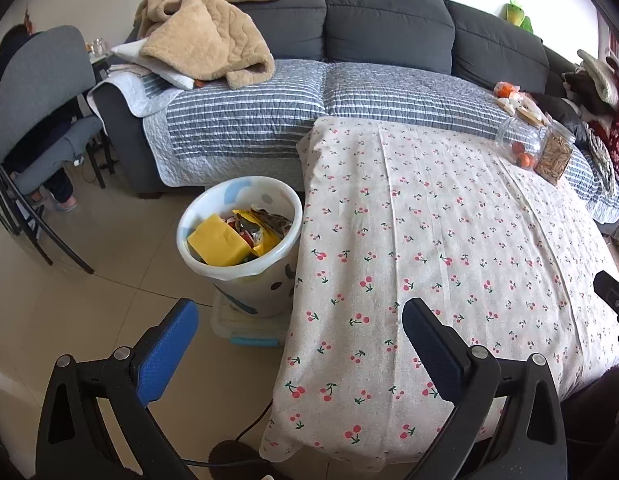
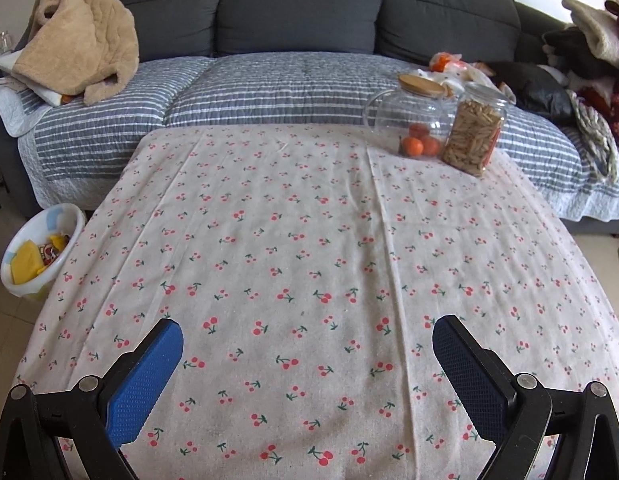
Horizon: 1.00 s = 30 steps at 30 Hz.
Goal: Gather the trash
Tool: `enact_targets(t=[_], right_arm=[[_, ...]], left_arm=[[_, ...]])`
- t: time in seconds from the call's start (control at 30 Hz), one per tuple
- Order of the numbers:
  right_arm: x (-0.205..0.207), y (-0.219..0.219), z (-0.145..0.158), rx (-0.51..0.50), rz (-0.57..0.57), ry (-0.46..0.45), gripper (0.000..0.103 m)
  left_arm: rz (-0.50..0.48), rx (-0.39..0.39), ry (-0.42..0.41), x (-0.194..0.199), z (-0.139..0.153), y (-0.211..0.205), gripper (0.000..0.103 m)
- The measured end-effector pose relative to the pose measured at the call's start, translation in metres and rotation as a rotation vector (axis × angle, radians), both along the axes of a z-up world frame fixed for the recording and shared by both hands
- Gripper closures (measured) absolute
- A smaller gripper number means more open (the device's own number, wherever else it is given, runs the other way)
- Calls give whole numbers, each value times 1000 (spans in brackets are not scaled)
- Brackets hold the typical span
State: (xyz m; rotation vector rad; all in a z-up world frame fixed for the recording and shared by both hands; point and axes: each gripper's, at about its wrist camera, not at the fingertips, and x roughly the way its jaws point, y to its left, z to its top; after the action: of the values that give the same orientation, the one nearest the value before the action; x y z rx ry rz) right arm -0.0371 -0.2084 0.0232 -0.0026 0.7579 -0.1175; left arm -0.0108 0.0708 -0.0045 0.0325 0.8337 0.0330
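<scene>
A white trash bin (image 1: 197, 216) stands on the floor against the table's left side, holding a yellow packet (image 1: 217, 242) and several crumpled wrappers. The same bin (image 2: 25, 284) shows at the left edge of the right wrist view. My left gripper (image 1: 299, 322) is open and empty, hovering over the table's left edge just short of the bin. My right gripper (image 2: 307, 340) is open wide above the near part of the cherry-print tablecloth (image 2: 309, 240), nothing between its blue pads. No loose trash shows on the cloth.
Two glass jars stand at the table's far right: one with oranges (image 2: 413, 120), one with biscuit sticks (image 2: 475, 136). Behind is a grey sofa (image 2: 301, 0) with a beige blanket (image 2: 81, 40) and clothes. A person sits on a chair (image 1: 41, 92) at left. A plastic box (image 1: 245, 328) lies under the bin.
</scene>
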Motion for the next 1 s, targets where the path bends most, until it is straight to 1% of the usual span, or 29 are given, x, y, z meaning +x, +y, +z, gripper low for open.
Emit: enact_targets(t=[0.23, 1.0], right_arm=[[2, 7, -4, 0, 21, 13, 1], [5, 7, -9, 8, 19, 28, 1]], left_arm=[[-1, -2, 4, 0, 0, 2, 0], [5, -23, 3, -1, 1, 5, 0]])
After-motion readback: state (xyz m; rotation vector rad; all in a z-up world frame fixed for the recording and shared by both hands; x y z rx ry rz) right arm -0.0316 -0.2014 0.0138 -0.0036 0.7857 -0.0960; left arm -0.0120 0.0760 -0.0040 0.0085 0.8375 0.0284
